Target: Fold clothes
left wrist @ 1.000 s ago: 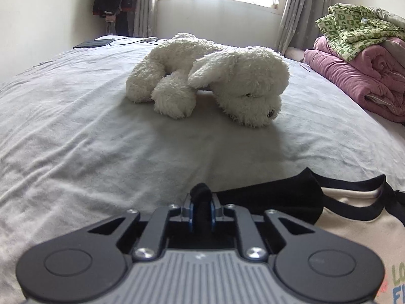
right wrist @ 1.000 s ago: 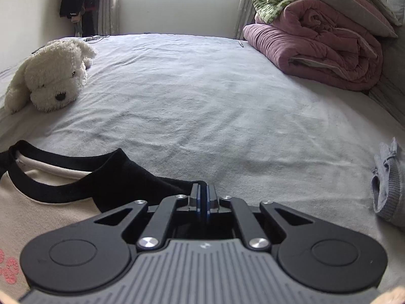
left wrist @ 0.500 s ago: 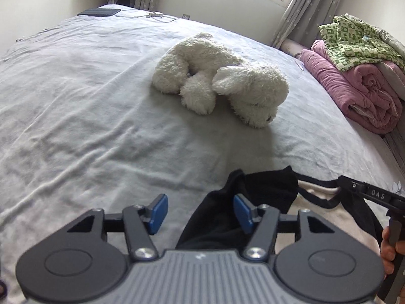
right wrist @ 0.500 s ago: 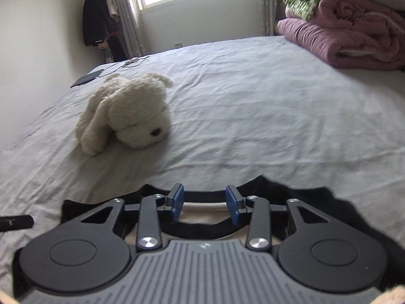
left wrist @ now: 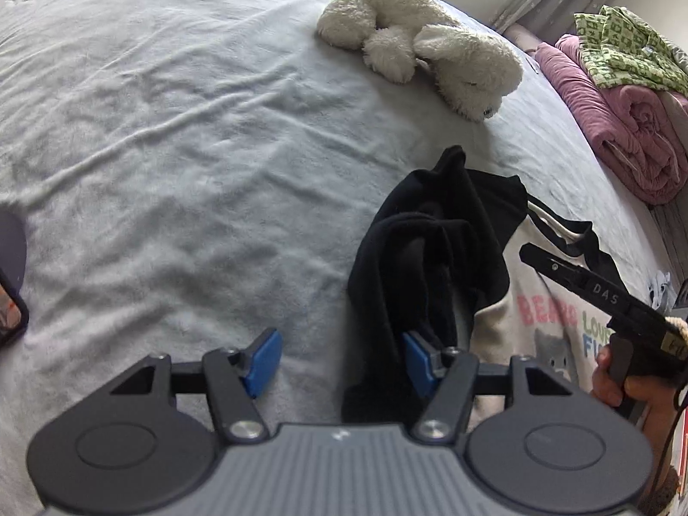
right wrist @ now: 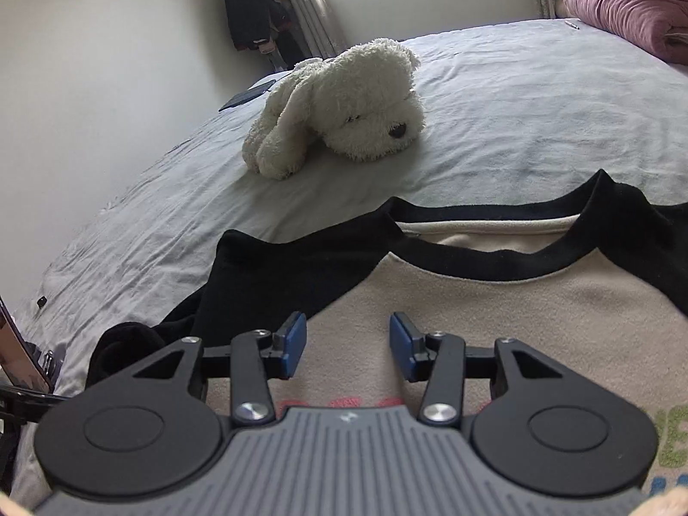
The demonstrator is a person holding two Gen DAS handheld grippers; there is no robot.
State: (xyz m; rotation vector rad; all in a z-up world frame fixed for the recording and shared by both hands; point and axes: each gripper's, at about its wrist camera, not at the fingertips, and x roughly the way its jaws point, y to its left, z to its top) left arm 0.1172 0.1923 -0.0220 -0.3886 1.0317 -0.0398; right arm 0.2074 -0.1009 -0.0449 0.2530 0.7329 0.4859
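Comparing with a second ago: both jaws, then clamped on the black sleeves, have just been opening. The left hand-held gripper (left wrist: 339, 359) and right hand-held gripper (right wrist: 347, 349) stand parted, holding nothing. The shirt (right wrist: 494, 314) lies released on the bed (left wrist: 172, 137), its left sleeve (left wrist: 434, 253) bunched, so that sleeve still needs folding.

The words on the shirt (left wrist: 554, 322) are partly hidden by the right gripper (left wrist: 602, 288). The phone (left wrist: 8, 301) is cut off at the edge. The pink blanket (right wrist: 632, 21) is cut off too.

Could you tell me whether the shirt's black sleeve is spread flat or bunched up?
Bunched up: the sleeve lies crumpled in folds beside the shirt.
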